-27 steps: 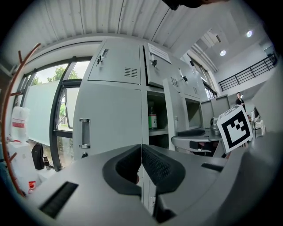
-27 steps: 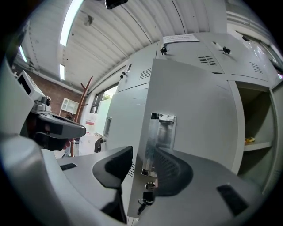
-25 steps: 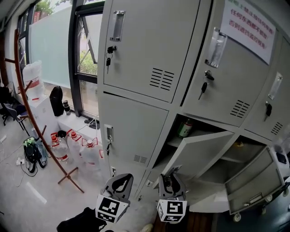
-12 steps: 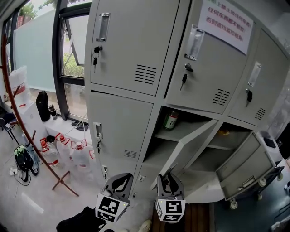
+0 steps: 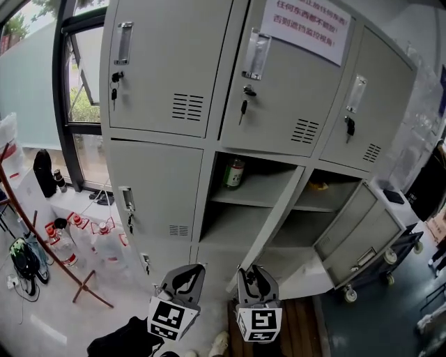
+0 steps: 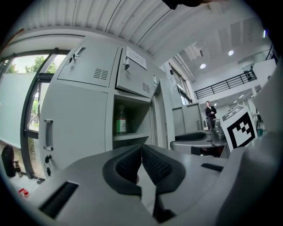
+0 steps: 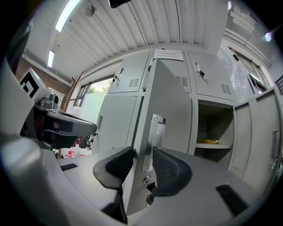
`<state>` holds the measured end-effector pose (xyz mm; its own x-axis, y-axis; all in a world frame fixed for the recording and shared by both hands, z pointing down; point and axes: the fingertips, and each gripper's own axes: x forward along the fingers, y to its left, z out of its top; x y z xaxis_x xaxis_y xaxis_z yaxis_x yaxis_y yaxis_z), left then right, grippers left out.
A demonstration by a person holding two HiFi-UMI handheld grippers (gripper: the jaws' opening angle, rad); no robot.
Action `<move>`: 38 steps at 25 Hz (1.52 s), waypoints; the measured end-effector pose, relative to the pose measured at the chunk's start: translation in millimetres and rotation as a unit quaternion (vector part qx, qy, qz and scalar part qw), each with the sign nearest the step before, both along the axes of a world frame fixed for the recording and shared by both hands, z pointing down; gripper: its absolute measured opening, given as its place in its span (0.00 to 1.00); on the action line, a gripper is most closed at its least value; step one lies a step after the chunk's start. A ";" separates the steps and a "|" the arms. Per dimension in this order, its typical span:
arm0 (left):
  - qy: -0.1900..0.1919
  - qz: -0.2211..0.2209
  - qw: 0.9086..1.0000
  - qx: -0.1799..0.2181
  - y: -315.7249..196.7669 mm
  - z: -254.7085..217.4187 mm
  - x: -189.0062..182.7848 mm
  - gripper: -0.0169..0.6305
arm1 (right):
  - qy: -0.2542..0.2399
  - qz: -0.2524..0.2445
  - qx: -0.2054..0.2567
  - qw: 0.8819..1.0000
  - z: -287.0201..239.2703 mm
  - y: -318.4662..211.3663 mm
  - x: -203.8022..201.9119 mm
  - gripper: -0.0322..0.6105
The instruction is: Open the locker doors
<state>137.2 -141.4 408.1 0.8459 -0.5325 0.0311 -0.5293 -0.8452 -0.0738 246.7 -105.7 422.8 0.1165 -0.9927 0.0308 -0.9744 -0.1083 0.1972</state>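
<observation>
Down at the person's waist, the left gripper (image 6: 141,152) has its fingers pressed together with nothing between them. It is carried level beside the work, apparently as a spare hand for now. Next to it, the right gripper (image 7: 141,152) has its fingers set either side of the free edge of the middle door (image 7: 170,106), just below the handle plate (image 7: 151,141). They seem to pinch the folded lip there. That is a sensible place to hold it, since it is the edge farthest from the hinge and gives the easiest swing.

The door stands well out from the cabinet and shows a shelf (image 5: 251,192) with a green bottle (image 5: 234,173) at the back. To the right, a second low door (image 5: 355,223) hangs wide open already, with something yellow lying on its shelf (image 5: 318,185); I cannot tell what it is.

Beyond these, the low left door (image 5: 157,188) is shut flat. So are the three upper doors (image 5: 167,63), which have keys hanging in their locks, and one carries a paper notice (image 5: 303,17). By my reckoning the job is partly done, and those keyed doors would come next. Over by the window, water jugs (image 5: 104,244) sit on the floor, clear of any door's swing.
</observation>
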 end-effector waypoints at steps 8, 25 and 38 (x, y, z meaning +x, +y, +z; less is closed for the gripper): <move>-0.001 0.044 0.999 0.002 23.7 1.0 23.4 0.06 | -0.007 0.047 0.004 0.999 1.3 35.9 21.8 0.27; -0.010 0.113 0.994 -0.002 57.3 9.3 76.2 0.06 | -0.014 0.136 0.009 0.991 3.5 88.5 78.0 0.19; -0.014 0.129 0.992 -0.007 62.9 14.3 110.5 0.06 | -0.014 0.187 0.015 0.982 6.3 108.2 124.1 0.08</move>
